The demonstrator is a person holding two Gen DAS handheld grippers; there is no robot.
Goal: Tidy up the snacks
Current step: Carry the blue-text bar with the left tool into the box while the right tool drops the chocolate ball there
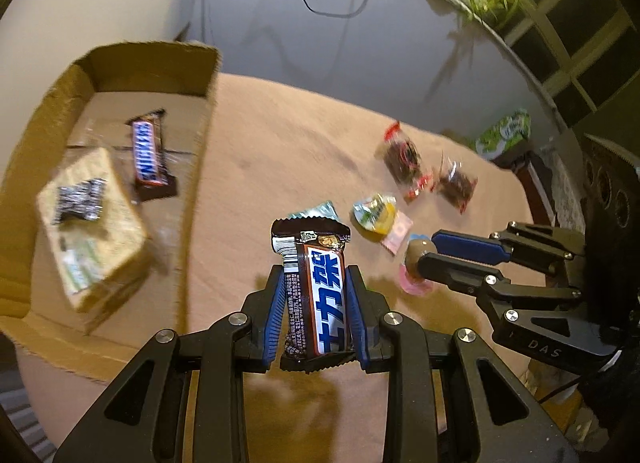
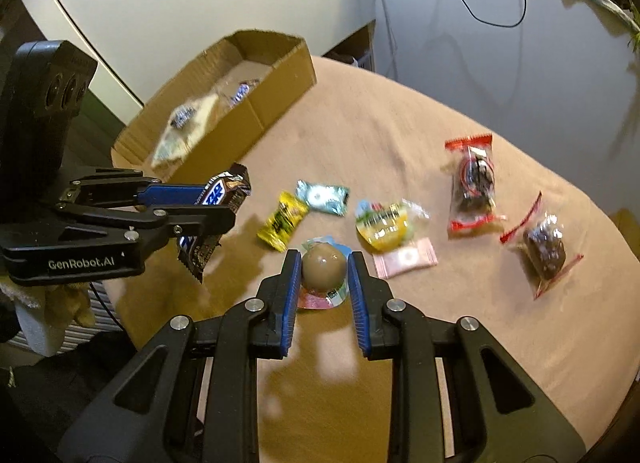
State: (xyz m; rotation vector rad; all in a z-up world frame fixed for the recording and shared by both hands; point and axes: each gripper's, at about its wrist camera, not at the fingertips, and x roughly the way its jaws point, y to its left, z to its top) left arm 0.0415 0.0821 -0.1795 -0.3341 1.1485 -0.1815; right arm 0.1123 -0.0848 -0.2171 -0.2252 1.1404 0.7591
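Observation:
My left gripper (image 1: 316, 275) is shut on a brown Snickers bar (image 1: 320, 291) and holds it above the table; it shows in the right wrist view (image 2: 218, 203) too. My right gripper (image 2: 325, 263) is shut on a brown round jelly cup (image 2: 323, 269) with a pink lid, also in the left wrist view (image 1: 418, 259). A cardboard box (image 1: 200, 135) at the left holds a Snickers bar (image 1: 150, 155), a cracker pack (image 1: 92, 223) and a small silver packet (image 1: 80, 199).
On the tan tablecloth (image 2: 400, 123) lie a yellow candy (image 2: 282, 221), a teal packet (image 2: 322, 197), a yellow-green jelly cup (image 2: 384, 225), a pink packet (image 2: 406, 263) and two red-edged dark snack bags (image 2: 472, 187) (image 2: 544, 251). The table edge curves at the right.

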